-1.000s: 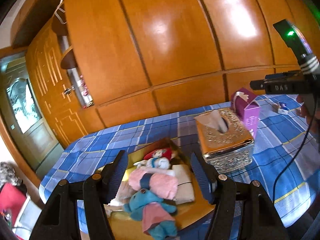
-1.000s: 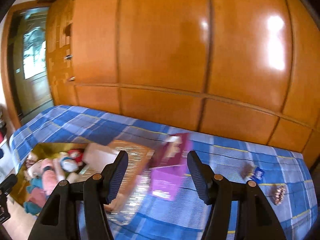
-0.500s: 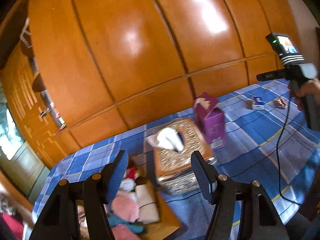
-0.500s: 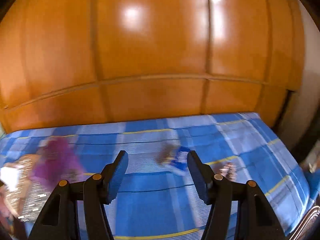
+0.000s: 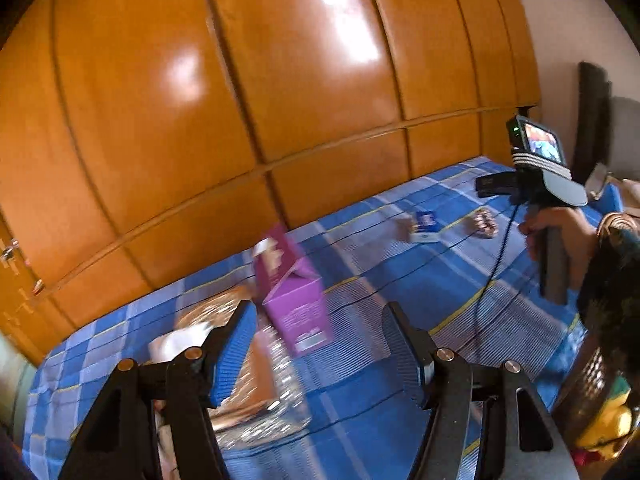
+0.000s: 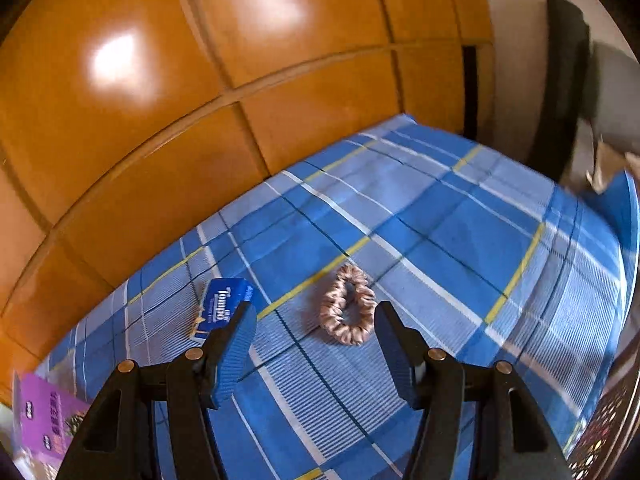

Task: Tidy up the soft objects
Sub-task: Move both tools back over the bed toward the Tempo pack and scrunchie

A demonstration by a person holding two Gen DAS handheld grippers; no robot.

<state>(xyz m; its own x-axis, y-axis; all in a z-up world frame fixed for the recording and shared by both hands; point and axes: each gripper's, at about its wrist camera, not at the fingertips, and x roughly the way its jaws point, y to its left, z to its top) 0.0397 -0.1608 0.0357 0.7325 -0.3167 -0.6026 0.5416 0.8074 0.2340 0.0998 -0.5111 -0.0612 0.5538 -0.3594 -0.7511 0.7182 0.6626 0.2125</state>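
The right gripper (image 6: 314,344) hovers just before the pink scrunchie (image 6: 347,310), fingers apart. The blue packet (image 6: 221,307) lies left of the scrunchie. The left gripper (image 5: 320,350) is likewise spread, empty.

Scrunchie (image 6: 347,305) on bedspread (image 6: 460,240), just right of small box (image 6: 220,307); carton (image 5: 294,294) prob. further left.

My left gripper (image 5: 320,350) hides part of the tissue box (image 5: 256,376) behind its left finger, and the box is smeared by motion blur, so its pattern is unreadable. The purple carton (image 5: 294,300) is blurred too; its print cannot be read. In my right view that carton (image 6: 44,420) is cut off by the bottom left edge. A yellow thing (image 5: 608,426) at the lower right edge is only partly visible and I cannot tell what it is. The scrunchie (image 5: 484,222) is small and blurred far off.
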